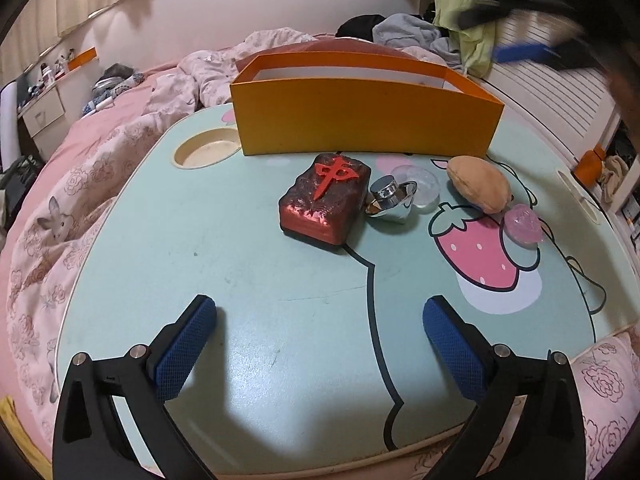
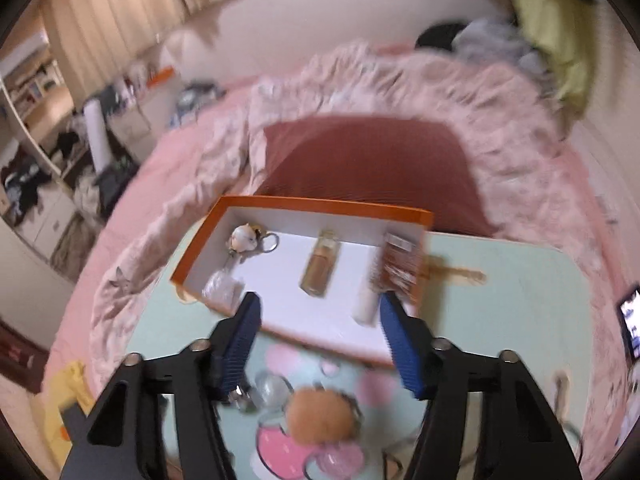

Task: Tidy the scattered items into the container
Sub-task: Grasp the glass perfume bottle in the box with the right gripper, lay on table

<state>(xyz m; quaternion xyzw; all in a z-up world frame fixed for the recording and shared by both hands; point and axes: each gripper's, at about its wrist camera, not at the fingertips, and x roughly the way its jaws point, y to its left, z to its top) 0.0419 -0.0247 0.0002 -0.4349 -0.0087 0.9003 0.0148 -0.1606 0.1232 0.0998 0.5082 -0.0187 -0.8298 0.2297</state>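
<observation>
Left hand-held gripper sits low over the near edge of the table, its blue pads spread as wide as they go, nothing between them but bare tabletop. Just ahead lies the red mahjong-tile block, and touching its right side is the silver bottle, with a clear round dish behind that. Further right come the tan plush and, touching it, the pink crystal piece. At the back stands the orange container, well apart from the left pads.

Over to the right hand-held gripper: the picture is smeared with motion, its pads stand partly apart with nothing caught between them, and it hovers above the container's near wall. Inside the container, several things already lie on the white floor: a keyring charm, an amber bottle and a comb-like piece.

The risk, as I judge it: the block and the silver bottle are pressed together, so a pad coming down on that side could knock the bottle rolling toward the dish. The block also looks wide and heavy, so an off-centre grip could let it twist out. And the thin container wall could be shoved back by a low carry
</observation>
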